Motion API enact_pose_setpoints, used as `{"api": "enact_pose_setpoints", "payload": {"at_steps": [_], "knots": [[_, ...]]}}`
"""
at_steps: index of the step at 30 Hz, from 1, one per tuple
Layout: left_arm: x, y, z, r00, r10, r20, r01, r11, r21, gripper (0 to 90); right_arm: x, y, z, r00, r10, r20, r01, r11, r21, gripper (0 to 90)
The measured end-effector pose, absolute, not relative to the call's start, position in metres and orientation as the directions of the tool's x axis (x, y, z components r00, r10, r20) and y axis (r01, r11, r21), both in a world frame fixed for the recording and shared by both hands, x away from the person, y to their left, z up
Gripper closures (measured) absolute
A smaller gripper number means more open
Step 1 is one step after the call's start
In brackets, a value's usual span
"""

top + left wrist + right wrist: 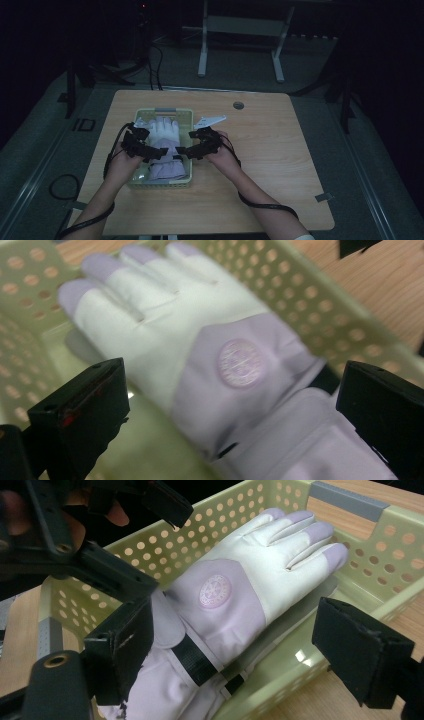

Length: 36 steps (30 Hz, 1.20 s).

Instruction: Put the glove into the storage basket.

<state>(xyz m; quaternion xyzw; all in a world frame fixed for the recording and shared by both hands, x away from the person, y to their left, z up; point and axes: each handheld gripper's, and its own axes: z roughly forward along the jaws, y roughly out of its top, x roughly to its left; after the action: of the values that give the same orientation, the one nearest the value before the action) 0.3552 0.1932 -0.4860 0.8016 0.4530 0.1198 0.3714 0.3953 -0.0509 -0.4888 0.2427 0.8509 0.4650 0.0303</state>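
High view: the glove [164,145] lies in the basket [186,116], its long axis running six to twelve o'clock. The left tongs [159,152] and right tongs [183,150] are held apart over its cuff, equally near.

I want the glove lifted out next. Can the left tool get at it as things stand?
Probably yes: the left tool is open right over the glove, which lies uncovered in the basket, with nothing between them.

glove [220,365] blurred, cuff cut off | left gripper [100,575] hides basket [260,510] corner
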Motion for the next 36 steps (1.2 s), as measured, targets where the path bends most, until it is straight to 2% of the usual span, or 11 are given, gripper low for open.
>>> {"api": "enact_pose_setpoints", "payload": {"at_steps": [4, 19, 36], "knots": [[0.347, 0.186, -0.482, 0.581, 0.791, -0.192, 0.607, -0.264, 0.750, 0.9, 0.397, -0.057, -0.488, -0.883, 0.437, 0.171, 0.381, 0.454, 0.805, 16.5], [0.341, 0.153, -0.471, 0.600, 0.781, -0.176, 0.545, -0.237, 0.805, 0.9, 0.406, -0.094, -0.480, -0.865, 0.476, 0.159, 0.387, 0.429, 0.817, 16.5], [0.322, 0.111, -0.467, 0.697, 0.692, -0.190, 0.482, -0.256, 0.838, 0.9, 0.398, -0.142, -0.479, -0.851, 0.507, 0.137, 0.381, 0.417, 0.825, 16.5]]}}
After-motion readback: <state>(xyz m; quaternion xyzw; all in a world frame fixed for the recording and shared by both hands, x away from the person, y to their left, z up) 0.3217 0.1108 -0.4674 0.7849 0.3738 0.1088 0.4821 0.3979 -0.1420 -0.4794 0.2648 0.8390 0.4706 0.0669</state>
